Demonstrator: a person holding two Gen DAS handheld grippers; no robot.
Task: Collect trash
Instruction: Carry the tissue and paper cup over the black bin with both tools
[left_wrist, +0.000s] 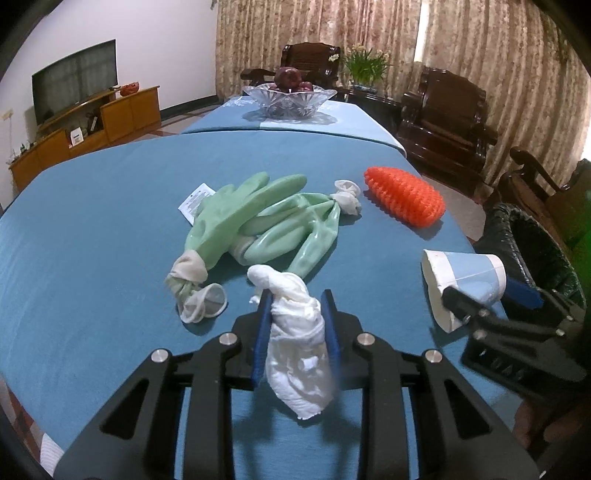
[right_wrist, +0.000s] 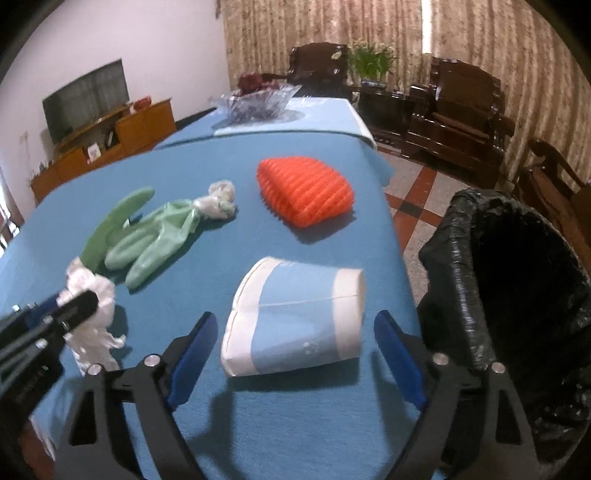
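My left gripper (left_wrist: 295, 299) is shut on a crumpled white tissue (left_wrist: 295, 354), which hangs down between its blue pads just above the blue tablecloth (left_wrist: 92, 240). A blue-and-white paper cup (right_wrist: 303, 295) lies on its side near the table's right edge. My right gripper (right_wrist: 295, 317) stands open around it, with a gap between each pad and the cup. In the left wrist view the cup (left_wrist: 465, 269) and the right gripper (left_wrist: 491, 295) show at the right. The left gripper (right_wrist: 74, 302) with the tissue (right_wrist: 92, 325) shows at the left of the right wrist view.
Green rubber gloves (left_wrist: 251, 221) with knotted white wads and an orange foam net sleeve (left_wrist: 406, 199) lie further back on the table. A bin lined with a black bag (right_wrist: 517, 295) stands just off the table's right edge. A glass fruit bowl (left_wrist: 290, 98) sits far back.
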